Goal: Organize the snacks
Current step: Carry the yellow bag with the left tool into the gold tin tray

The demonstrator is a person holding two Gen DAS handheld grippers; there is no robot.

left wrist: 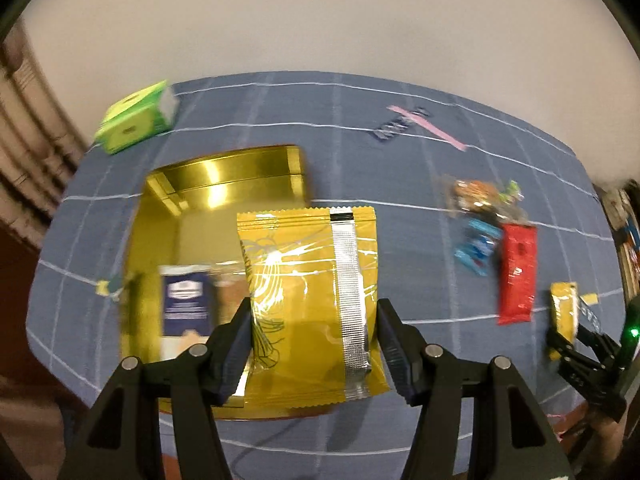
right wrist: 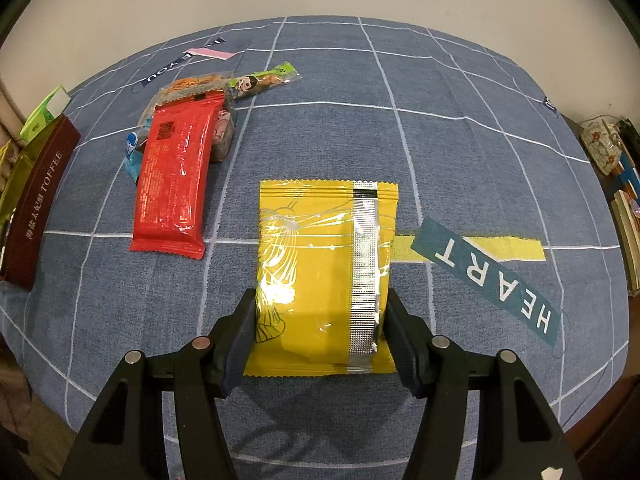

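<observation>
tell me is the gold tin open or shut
Open: the gold tin shows its bare inside, a blue packet lying in it.

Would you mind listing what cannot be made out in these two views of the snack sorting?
- Left wrist view: the gold tin interior is partly hidden by the yellow packet in the left hand-held gripper; the blue box label is motion-blurred.
- Left wrist view: the right hand-held gripper is near the frame edge, its jaws unclear.
- Right wrist view: the small snacks are partly hidden by the red packet; the toffee box is cut off at the left edge.

blue checked tablecloth (right wrist: 320,128), books (right wrist: 628,216) beside it
</observation>
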